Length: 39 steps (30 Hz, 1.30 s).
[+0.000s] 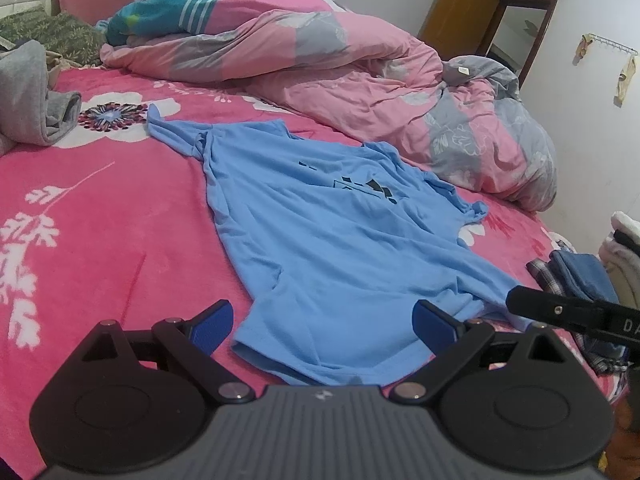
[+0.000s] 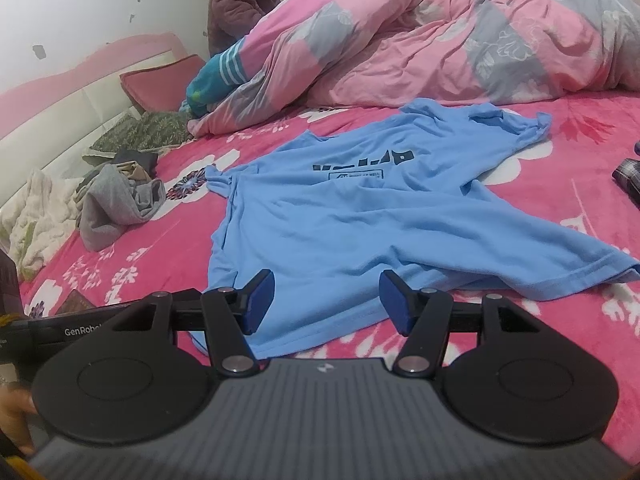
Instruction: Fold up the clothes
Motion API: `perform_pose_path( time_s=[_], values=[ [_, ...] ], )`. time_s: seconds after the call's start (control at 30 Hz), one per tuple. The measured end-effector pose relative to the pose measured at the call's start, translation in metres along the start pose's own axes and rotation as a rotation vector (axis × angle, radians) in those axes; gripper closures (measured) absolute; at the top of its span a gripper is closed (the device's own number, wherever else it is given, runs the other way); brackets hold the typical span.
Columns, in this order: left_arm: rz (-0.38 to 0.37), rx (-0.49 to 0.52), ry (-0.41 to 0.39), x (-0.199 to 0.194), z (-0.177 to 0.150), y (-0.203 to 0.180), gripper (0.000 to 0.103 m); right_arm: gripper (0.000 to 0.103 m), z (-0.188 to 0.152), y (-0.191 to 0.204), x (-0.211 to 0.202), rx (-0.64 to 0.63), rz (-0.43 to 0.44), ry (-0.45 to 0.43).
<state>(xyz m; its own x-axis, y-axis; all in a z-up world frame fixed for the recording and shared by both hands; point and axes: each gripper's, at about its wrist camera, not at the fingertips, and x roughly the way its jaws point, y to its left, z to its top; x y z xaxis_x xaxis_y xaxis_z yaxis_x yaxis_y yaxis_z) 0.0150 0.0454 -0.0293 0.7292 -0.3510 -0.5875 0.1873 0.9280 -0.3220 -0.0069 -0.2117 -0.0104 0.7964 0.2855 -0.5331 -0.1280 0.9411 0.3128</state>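
Lying spread flat on the pink floral bed (image 1: 100, 208), the blue T-shirt (image 1: 320, 240) has its hem between both wide, empty tongs, left (image 1: 323, 326) and right (image 2: 327, 306).

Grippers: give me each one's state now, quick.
Left gripper: open, holding nothing, poised over the hem of the blue T-shirt.
Right gripper: open, holding nothing, also over the shirt's hem.
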Motion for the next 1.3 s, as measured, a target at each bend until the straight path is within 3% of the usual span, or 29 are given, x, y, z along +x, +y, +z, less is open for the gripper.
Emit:
perform_pose_path(
  time_s=[1.3],
  values=[
    [-0.005, 0.16, -0.033, -0.023, 0.003, -0.074, 0.006, 0.048, -0.011, -0.058, -0.057, 0.159, 0.054, -0.133]
  ],
)
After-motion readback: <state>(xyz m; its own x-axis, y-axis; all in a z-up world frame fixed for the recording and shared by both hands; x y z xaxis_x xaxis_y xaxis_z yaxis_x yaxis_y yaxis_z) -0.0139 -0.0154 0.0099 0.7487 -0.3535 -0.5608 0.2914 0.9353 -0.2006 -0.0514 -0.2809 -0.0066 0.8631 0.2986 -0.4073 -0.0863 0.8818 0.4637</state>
